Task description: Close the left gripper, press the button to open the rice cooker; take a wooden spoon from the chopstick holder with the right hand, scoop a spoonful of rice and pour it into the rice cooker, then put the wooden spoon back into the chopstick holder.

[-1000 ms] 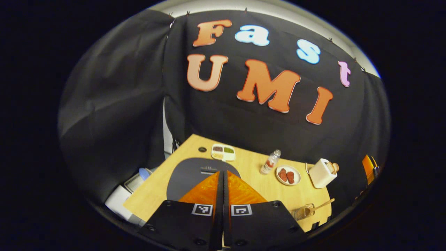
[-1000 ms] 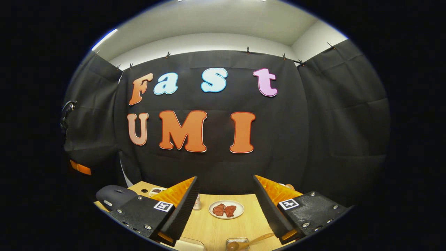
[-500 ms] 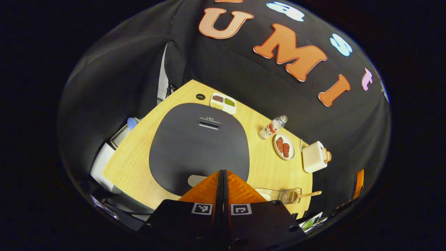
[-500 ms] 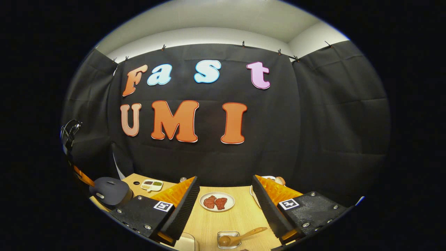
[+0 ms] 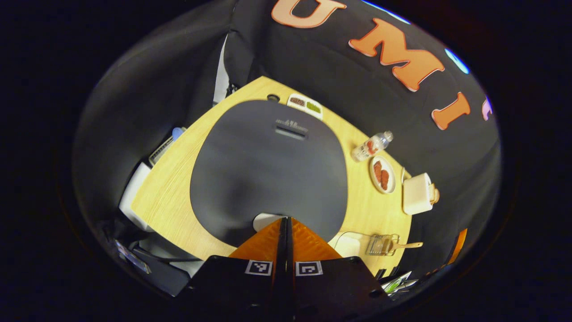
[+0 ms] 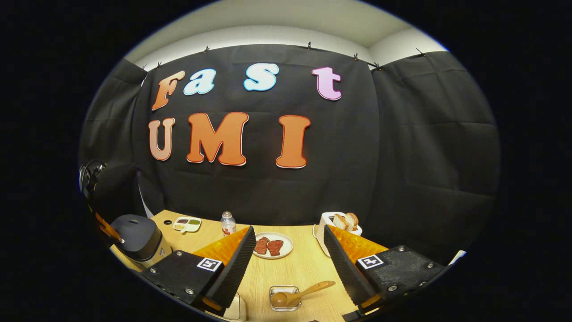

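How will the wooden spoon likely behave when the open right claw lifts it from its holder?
The wooden spoon looks stiff and probably light. Its handle leans out over the holder, so it may pivot or slip if gripped near the end.

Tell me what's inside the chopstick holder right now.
The wooden spoon lies in the clear chopstick holder, bowl end inside, handle sticking out over its rim. Nothing else is visible in it.

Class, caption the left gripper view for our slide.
Shut tongs poised at the closed rice cooker lid's pale button.
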Demonstrator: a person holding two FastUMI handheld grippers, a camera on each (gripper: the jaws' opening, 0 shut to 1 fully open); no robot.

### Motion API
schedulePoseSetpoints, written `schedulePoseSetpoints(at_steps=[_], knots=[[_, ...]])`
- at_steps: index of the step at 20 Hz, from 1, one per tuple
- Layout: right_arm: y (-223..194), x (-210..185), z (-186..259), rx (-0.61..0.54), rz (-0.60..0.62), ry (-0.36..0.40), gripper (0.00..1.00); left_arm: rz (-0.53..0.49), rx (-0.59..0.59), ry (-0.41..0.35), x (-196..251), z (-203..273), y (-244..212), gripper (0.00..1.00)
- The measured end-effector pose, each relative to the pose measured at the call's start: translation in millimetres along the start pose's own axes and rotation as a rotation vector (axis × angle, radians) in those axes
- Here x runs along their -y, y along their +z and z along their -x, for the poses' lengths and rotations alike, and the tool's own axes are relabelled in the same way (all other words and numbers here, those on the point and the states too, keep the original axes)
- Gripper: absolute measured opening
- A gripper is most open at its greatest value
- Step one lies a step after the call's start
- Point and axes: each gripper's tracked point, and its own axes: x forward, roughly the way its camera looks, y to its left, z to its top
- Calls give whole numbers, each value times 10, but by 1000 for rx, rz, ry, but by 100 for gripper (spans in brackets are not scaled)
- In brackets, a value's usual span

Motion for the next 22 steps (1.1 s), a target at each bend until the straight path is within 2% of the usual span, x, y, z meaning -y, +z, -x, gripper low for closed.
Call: schedulePoseSetpoints(at_steps=[5,8,11,17,20,21,22], knots=[[-103,-27,-31,-22,-17,11,95,44,-24,-10,-24,-58,6,6],[-248,-45,-75,-70,-77,27,94,-14,35,-26,4,-23,-11,6],[-400,-61,-99,-112,-140,40,95,-123,228,-24,34,106,25,6],[-698,14,-147,-191,-95,42,95,-97,563,-81,352,812,626,6],[-774,73,-155,-199,-89,42,95,-106,712,-68,406,1194,876,6],[-796,105,-171,-204,-86,43,95,-115,740,-44,380,1278,873,6],[-834,146,-173,-211,-82,41,95,-130,760,11,298,1348,865,6]])
